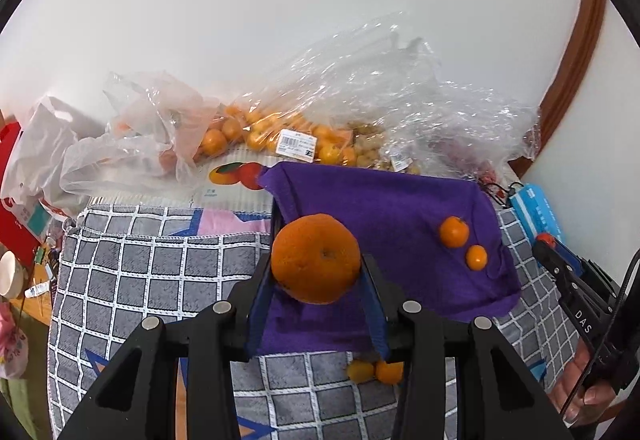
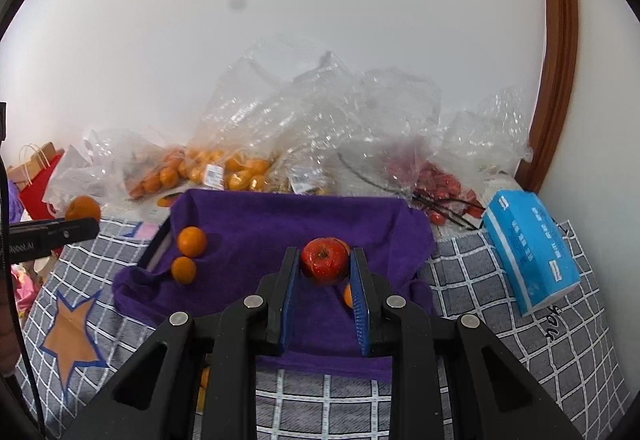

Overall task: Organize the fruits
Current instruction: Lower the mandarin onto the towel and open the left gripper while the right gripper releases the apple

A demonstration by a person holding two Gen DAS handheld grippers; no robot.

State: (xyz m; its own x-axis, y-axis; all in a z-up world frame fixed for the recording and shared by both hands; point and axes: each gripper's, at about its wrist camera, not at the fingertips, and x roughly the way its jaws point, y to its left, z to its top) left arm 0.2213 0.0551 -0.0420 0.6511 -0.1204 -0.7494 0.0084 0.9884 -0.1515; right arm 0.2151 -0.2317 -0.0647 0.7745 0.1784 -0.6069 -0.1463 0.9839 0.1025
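the left gripper [image 1: 318, 272] is clamped on a large orange [image 1: 316, 258] over the near left part of the purple cloth [image 1: 384, 200]. the right gripper [image 2: 325, 268] is closed around a small red apple [image 2: 325, 260] over the cloth's middle. two small oranges [image 1: 454, 231] already lie on the cloth near its right edge, touching or almost. two more sit off it at the near edge, on the checked cover [image 1: 160, 260]. most fruit remains in the plastic bags [image 1: 280, 136] along the far side, so i judge the sorting barely begun.
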